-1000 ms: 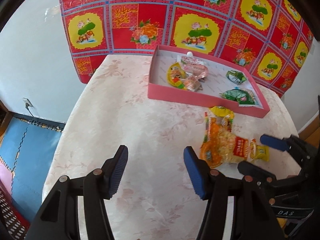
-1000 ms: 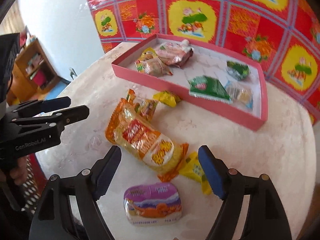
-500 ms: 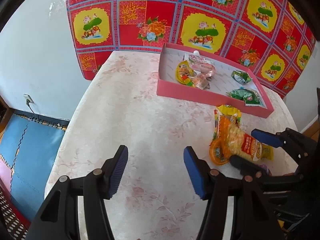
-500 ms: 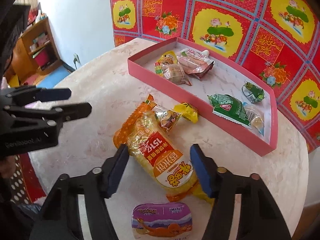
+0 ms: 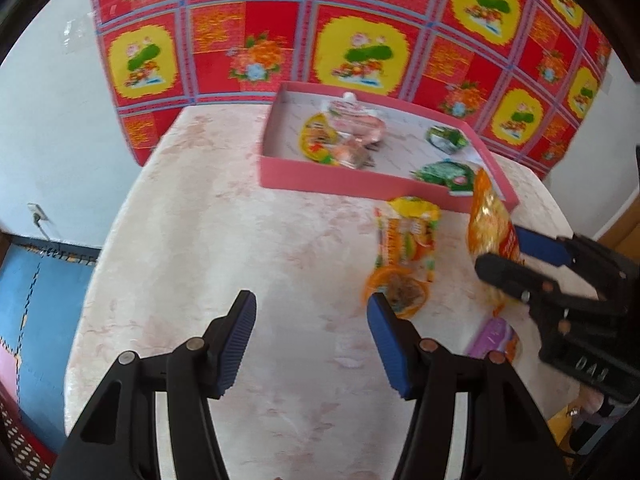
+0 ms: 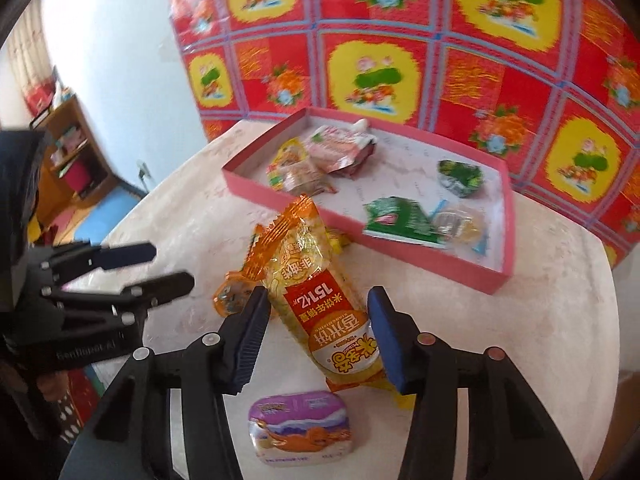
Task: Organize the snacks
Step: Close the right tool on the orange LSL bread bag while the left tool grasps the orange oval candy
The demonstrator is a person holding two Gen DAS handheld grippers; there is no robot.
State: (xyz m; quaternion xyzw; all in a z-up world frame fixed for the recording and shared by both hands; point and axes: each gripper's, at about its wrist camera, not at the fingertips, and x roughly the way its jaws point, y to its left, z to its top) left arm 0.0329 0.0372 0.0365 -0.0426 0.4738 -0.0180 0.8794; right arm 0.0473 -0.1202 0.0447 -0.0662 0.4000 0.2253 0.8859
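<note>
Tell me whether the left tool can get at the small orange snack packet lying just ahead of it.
Probably yes: the left tool is open, and the small orange snack packet lies uncovered beyond its right finger.

**Right gripper lifts a yellow snack bag**

The left gripper (image 5: 310, 328) hangs wide apart over the worktop (image 5: 224, 248). At right, the right gripper (image 5: 506, 254) pinches a yellow snack bag (image 5: 490, 224), tilted up near the pink tray (image 5: 340, 180). An orange packet (image 5: 404, 256) lies between.
</note>
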